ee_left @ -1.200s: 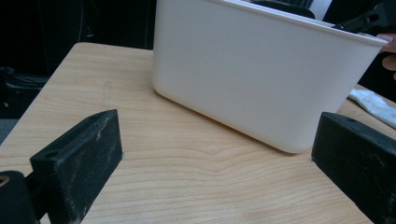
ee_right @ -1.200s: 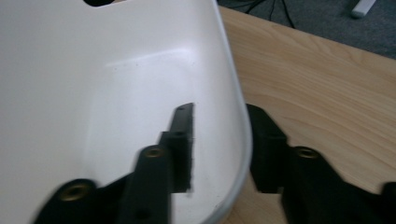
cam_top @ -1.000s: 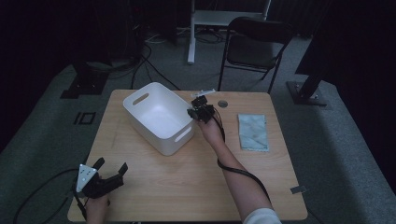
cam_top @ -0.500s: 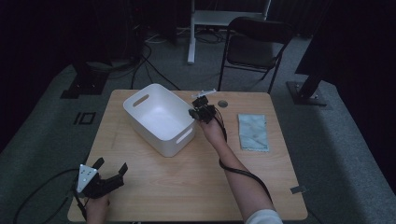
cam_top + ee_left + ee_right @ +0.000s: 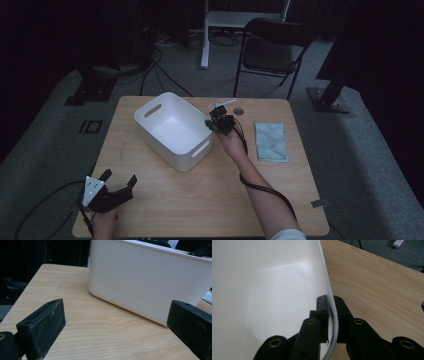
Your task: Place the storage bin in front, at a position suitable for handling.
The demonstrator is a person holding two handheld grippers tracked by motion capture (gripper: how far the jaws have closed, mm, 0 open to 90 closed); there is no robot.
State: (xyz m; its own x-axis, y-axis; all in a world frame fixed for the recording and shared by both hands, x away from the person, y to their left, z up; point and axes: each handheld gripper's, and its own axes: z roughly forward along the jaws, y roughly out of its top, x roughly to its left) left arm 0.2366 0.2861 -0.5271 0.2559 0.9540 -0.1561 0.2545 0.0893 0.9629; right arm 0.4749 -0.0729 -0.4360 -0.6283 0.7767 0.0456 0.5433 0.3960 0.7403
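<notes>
- With right claw clamped on the white bin rim, grasp step looks done.
- Left claw apart, idle near-left on counter.
- Next: probably lift or drag bin, keeping it level.

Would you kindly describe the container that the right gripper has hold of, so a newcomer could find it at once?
Start at the wooden table: slightly left of its middle, set at an angle, sits a white plastic bin, open-topped and empty, with slot handles in its short ends. The right gripper is shut on its rim. It is the one tall white thing there; the pale blue cloth to its right lies flat.
</notes>
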